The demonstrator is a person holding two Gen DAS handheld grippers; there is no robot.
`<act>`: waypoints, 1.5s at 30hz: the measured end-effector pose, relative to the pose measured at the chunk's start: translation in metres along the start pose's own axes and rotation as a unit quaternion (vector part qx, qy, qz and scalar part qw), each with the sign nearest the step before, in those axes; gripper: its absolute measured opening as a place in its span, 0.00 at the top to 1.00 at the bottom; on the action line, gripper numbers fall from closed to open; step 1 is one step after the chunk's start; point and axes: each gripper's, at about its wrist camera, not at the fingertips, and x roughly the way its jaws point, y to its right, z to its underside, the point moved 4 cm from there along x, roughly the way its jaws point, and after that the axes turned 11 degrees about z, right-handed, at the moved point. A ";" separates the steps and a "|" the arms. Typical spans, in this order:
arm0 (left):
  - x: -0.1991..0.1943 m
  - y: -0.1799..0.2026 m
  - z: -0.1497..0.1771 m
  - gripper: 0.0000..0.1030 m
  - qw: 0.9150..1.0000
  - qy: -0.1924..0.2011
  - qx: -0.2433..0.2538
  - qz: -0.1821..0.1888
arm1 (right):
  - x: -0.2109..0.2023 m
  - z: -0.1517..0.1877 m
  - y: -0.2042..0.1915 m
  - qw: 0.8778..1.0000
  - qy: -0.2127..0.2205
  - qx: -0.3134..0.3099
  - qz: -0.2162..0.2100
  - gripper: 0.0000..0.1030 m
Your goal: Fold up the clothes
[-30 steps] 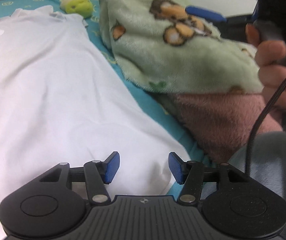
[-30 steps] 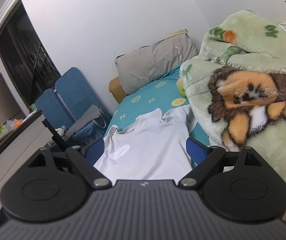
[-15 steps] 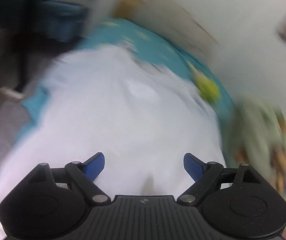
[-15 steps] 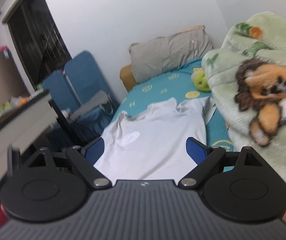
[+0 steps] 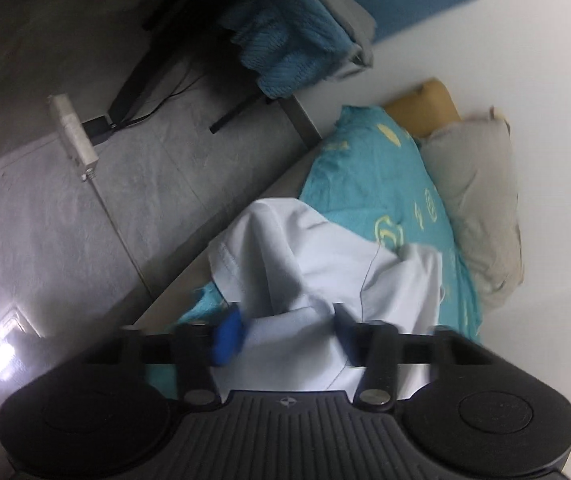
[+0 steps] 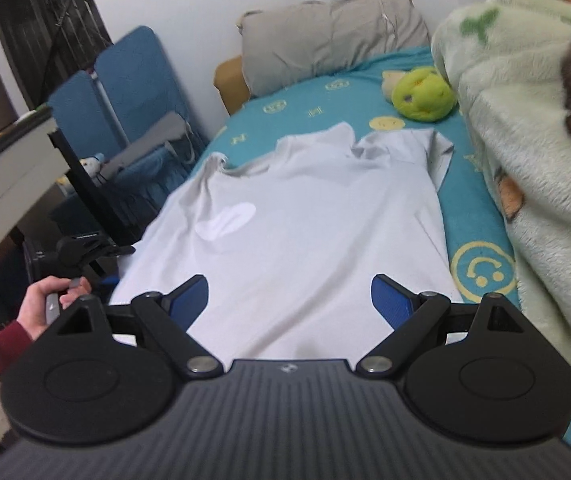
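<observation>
A white T-shirt [image 6: 305, 232] lies spread flat on the teal bed sheet [image 6: 481, 240], collar toward the pillow. My right gripper [image 6: 289, 300] is open and empty, hovering over the shirt's lower hem. My left gripper [image 5: 285, 334] is open at the shirt's left edge by the bedside, with white shirt fabric [image 5: 305, 280] between its blue pads [image 5: 227, 334]; I cannot tell whether they touch it. The left gripper also shows in the right wrist view [image 6: 81, 248], held in a hand at the bed's left side.
A grey pillow [image 6: 333, 36] lies at the bed's head. A green plush toy [image 6: 421, 94] sits beside a fluffy green animal-print blanket [image 6: 533, 140] along the right. A blue folding chair [image 6: 125, 92] with clothes and a power strip [image 5: 73, 132] on the grey floor are left of the bed.
My left gripper swung from the shirt's right side near the blanket across to its left edge at the bedside. My right gripper tilted down over the hem.
</observation>
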 end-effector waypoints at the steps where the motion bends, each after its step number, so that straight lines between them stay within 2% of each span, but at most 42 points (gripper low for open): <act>1: 0.003 0.003 0.001 0.80 1.000 -0.005 0.018 -0.004 | 0.003 0.000 0.002 1.000 -0.005 0.007 -0.001 0.13; 2: 0.002 0.008 0.003 0.89 0.999 -0.003 0.042 -0.011 | 0.004 0.000 0.004 1.000 -0.009 0.015 -0.004 0.13; 6: -0.016 0.038 0.011 0.92 0.990 0.035 0.134 -0.038 | -0.003 -0.001 0.013 0.999 -0.011 0.051 -0.013 0.13; 8: -0.028 0.060 0.016 0.93 0.979 0.059 0.184 -0.069 | -0.009 -0.003 0.016 0.998 -0.007 0.066 -0.019 0.13; 10: -0.038 0.091 0.023 0.93 0.960 0.088 0.245 -0.105 | -0.016 -0.003 0.017 0.997 -0.001 0.071 -0.022 0.13; 13: -0.047 0.146 0.040 0.93 0.915 0.128 0.351 -0.151 | -0.024 -0.005 0.020 0.997 0.007 0.080 -0.023 0.13; 16: -0.042 0.202 0.070 0.93 0.857 0.142 0.462 -0.176 | -0.029 -0.009 0.028 0.995 0.018 0.094 -0.018 0.13; 19: -0.020 0.249 0.126 0.93 0.807 0.093 0.565 -0.144 | -0.031 -0.015 0.040 0.993 0.032 0.111 -0.003 0.13; 21: 0.003 0.267 0.171 0.93 0.785 0.030 0.607 -0.120 | -0.031 -0.018 0.048 0.992 0.040 0.119 0.004 0.13; 23: 0.022 0.276 0.210 0.83 0.789 -0.034 0.607 -0.087 | -0.031 -0.020 0.054 0.991 0.046 0.125 0.006 0.13; 24: 0.024 0.280 0.222 0.79 0.798 -0.048 0.597 -0.069 | -0.031 -0.021 0.057 0.991 0.049 0.128 0.006 0.13; 25: 0.024 0.284 0.232 0.66 0.808 -0.059 0.584 -0.050 | -0.030 -0.021 0.059 0.990 0.051 0.130 0.005 0.13; 26: 0.024 0.287 0.243 0.45 0.817 -0.070 0.571 -0.031 | -0.029 -0.021 0.060 0.990 0.049 0.131 0.005 0.13; 28: 0.007 0.289 0.250 0.31 0.828 -0.078 0.555 -0.010 | -0.028 -0.020 0.061 0.990 0.046 0.132 0.001 0.13; 31: -0.033 0.274 0.246 0.25 0.841 -0.103 0.532 0.003 | -0.027 -0.021 0.061 0.990 0.044 0.132 -0.006 0.13; 34: -0.083 0.231 0.223 0.25 0.857 -0.147 0.493 -0.009 | -0.029 -0.021 0.060 0.990 0.044 0.134 -0.013 0.13; 37: -0.137 0.170 0.199 0.25 0.878 -0.194 0.436 -0.023 | -0.035 -0.020 0.058 0.991 0.048 0.127 -0.015 0.13; 40: -0.186 0.111 0.176 0.30 0.891 -0.247 0.380 -0.036 | -0.043 -0.017 0.055 0.992 0.048 0.119 -0.016 0.13; 41: -0.200 0.093 0.167 0.30 0.896 -0.262 0.357 -0.028 | -0.045 -0.016 0.054 0.992 0.047 0.118 -0.016 0.13; 42: -0.213 0.078 0.157 0.30 0.902 -0.272 0.336 -0.016 | -0.048 -0.014 0.054 0.992 0.045 0.116 -0.017 0.13; 45: -0.238 0.047 0.127 0.31 0.916 -0.261 0.304 0.003 | -0.056 -0.009 0.053 0.993 0.042 0.110 -0.013 0.13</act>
